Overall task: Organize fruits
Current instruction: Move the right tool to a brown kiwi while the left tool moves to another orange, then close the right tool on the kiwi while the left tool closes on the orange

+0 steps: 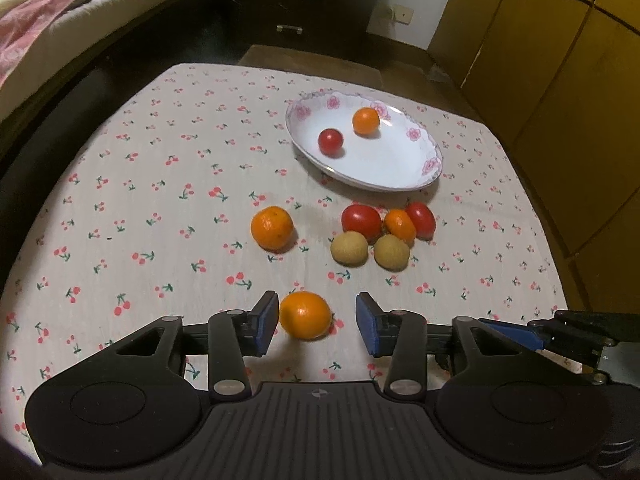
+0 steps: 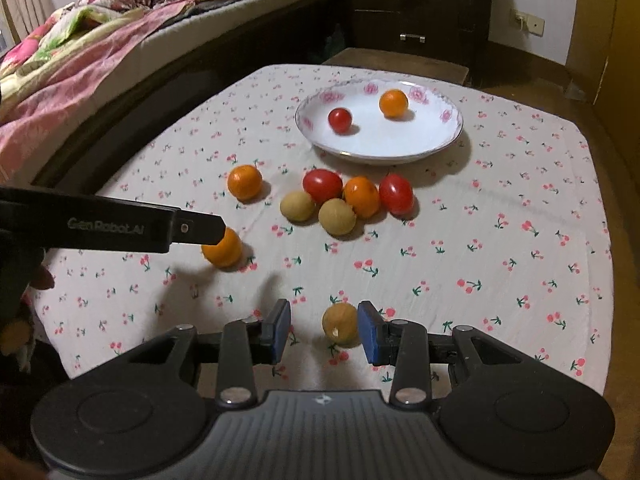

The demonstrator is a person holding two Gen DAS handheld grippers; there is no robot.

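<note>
Left tongs [image 1: 317, 323] released, jaws apart around a small round orange citrus fruit [image 1: 306, 315] on the cherry-print cloth desk [image 1: 160, 200]; right pad clear of it. Right tongs [image 2: 324, 331] also released, a tan round longan [image 2: 340, 323] between the pads, just beside the right one. White flower-rimmed plate [image 1: 400, 178] far, holding two fruits.

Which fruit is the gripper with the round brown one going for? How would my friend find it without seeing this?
Start at the white flowered plate at the far end of the cherry-print tablecloth, then come past the cluster of fruit to the near edge. There a single brown longan sits between the right gripper jaws. It lies alone, while the other two brown ones are in the cluster.
</note>
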